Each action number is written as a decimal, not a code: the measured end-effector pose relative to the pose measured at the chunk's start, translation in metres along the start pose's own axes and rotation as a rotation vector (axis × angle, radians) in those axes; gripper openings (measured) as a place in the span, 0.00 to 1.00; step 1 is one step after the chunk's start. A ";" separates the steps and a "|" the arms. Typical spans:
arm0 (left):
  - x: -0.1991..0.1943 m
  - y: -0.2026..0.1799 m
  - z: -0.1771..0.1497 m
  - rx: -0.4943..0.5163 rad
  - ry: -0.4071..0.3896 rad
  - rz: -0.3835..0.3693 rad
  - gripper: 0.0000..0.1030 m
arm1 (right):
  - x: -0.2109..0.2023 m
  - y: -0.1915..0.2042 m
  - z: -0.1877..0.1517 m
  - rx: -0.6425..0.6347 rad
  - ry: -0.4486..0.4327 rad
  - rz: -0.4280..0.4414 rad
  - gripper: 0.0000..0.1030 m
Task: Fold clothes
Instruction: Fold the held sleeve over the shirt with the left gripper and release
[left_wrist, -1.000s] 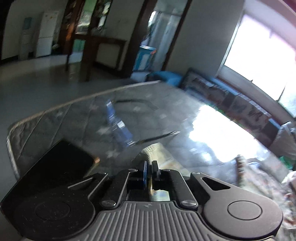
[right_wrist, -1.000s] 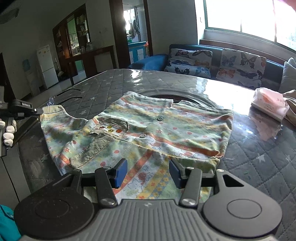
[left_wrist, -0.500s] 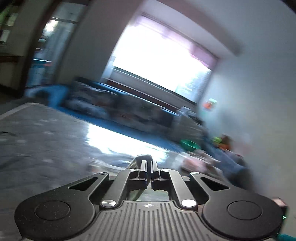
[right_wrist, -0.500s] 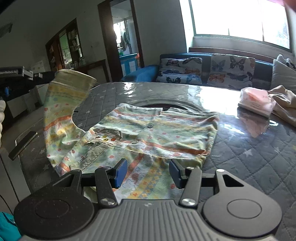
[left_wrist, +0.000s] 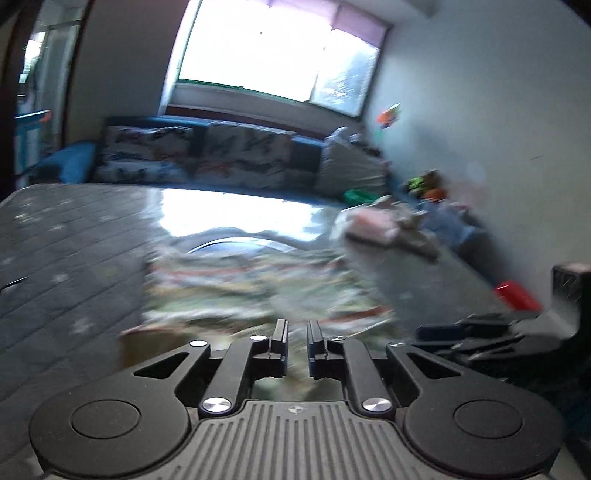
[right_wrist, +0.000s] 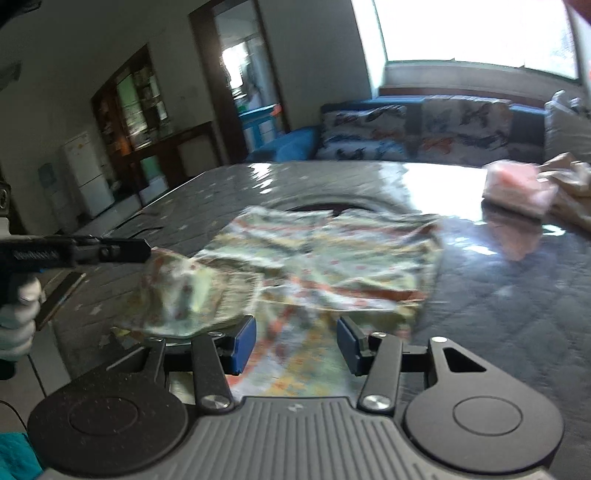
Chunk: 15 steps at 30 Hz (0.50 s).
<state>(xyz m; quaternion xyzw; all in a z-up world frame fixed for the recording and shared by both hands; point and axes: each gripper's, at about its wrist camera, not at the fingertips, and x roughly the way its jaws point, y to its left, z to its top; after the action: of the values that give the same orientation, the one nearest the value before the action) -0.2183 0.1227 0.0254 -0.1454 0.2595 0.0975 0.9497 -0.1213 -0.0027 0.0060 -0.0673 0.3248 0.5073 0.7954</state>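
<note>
A small patterned shirt (right_wrist: 325, 258) with coloured stripes lies on the quilted grey table (right_wrist: 517, 314); it also shows blurred in the left wrist view (left_wrist: 251, 288). Its left sleeve (right_wrist: 192, 291) is folded in over the body, near the left gripper's tip (right_wrist: 140, 250). My left gripper (left_wrist: 296, 332) has its jaws slightly apart with nothing visible between them, just above the shirt's near edge. My right gripper (right_wrist: 295, 339) is open and empty over the shirt's hem.
A pink packet (right_wrist: 517, 188) and a beige cloth (right_wrist: 569, 184) lie at the table's far right. A sofa with butterfly cushions (right_wrist: 424, 133) stands behind the table. A dark flat object (right_wrist: 59, 299) lies near the left edge.
The left gripper swung the lifted sleeve over and down onto the shirt body, and its jaws have parted slightly. The right gripper stayed open over the hem.
</note>
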 end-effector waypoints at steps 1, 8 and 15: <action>-0.001 0.006 -0.004 0.004 0.007 0.031 0.13 | 0.008 0.003 0.002 -0.006 0.012 0.014 0.47; -0.015 0.044 -0.021 -0.050 0.030 0.134 0.28 | 0.059 0.022 0.014 0.015 0.096 0.104 0.43; -0.014 0.056 -0.023 -0.082 0.030 0.150 0.37 | 0.091 0.031 0.011 0.067 0.159 0.109 0.21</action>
<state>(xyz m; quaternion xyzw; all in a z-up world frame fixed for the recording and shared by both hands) -0.2559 0.1665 0.0008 -0.1656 0.2796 0.1765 0.9291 -0.1180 0.0858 -0.0317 -0.0628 0.4068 0.5316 0.7402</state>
